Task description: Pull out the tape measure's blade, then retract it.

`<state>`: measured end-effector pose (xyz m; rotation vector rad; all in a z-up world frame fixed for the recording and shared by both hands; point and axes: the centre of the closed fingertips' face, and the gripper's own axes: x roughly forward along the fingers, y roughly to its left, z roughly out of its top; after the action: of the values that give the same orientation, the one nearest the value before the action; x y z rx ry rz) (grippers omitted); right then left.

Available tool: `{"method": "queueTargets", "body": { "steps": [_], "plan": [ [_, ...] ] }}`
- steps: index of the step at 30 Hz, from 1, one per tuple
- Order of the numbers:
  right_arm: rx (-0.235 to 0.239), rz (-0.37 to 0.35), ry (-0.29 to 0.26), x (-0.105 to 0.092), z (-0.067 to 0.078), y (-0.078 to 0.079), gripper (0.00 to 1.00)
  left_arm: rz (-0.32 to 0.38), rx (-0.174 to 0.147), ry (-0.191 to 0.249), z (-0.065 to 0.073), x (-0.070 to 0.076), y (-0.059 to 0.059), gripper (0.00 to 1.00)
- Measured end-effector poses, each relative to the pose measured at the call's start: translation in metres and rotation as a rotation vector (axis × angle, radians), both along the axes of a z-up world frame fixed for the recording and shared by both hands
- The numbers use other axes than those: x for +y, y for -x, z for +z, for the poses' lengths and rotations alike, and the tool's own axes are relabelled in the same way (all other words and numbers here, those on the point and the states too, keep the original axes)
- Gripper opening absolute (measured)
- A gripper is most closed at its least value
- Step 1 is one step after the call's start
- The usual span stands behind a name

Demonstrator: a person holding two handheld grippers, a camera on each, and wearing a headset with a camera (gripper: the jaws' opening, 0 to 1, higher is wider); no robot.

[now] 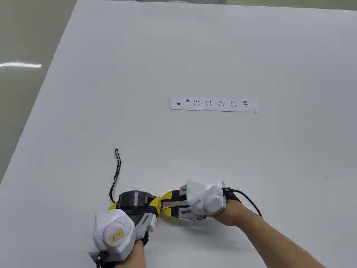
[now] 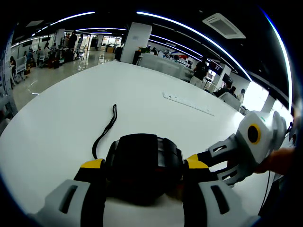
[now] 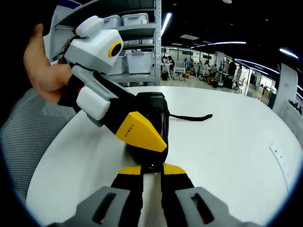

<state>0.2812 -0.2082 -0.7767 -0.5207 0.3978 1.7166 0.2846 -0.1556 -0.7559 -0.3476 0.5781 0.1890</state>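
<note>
Tape (image 3: pixel 152 116): clamped between left gripper (image 2: pixel 144 163) jaws. Right gripper (image 3: pixel 151 169) jaws seemingly pinched blade tip (image 3: pixel 152 166). Step needed straight, level pull.

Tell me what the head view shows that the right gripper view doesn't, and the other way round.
Head view adds: the forearm behind the right gripper, and pale floor beside the table. Right gripper view adds: a shelf rack with storage bins, ceiling lights, and a close look at its fingers closed at the case's mouth. Both: the black tape measure, its strap, the left gripper clamped on it, and the white table.
</note>
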Motion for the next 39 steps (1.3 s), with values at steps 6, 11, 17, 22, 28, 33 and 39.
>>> {"method": "queueTargets", "body": {
  "steps": [6,11,17,22,28,33,39],
  "plan": [
    [-0.006,0.015,0.000,0.000,-0.002,0.000,0.12,-0.007,-0.001,0.000,0.000,-0.001,0.000,0.63],
    [-0.023,0.040,0.009,-0.001,-0.004,0.001,0.12,-0.032,0.006,-0.014,-0.002,-0.003,0.000,0.63],
    [-0.019,0.032,0.018,-0.001,-0.006,0.000,0.13,-0.038,0.019,-0.002,-0.002,-0.004,0.000,0.63],
    [-0.021,0.026,0.022,-0.001,-0.005,0.001,0.13,-0.035,0.023,0.004,-0.003,-0.005,0.001,0.64],
    [-0.024,0.017,0.035,-0.003,-0.007,-0.001,0.14,-0.068,0.041,-0.009,-0.005,-0.005,0.001,0.64],
    [-0.027,0.002,0.039,-0.007,-0.005,-0.002,0.15,-0.099,0.051,-0.031,-0.005,-0.007,0.003,0.64],
    [-0.022,-0.026,0.038,-0.013,0.000,-0.002,0.18,-0.150,0.041,-0.065,0.003,-0.006,0.003,0.64]
  ]
}}
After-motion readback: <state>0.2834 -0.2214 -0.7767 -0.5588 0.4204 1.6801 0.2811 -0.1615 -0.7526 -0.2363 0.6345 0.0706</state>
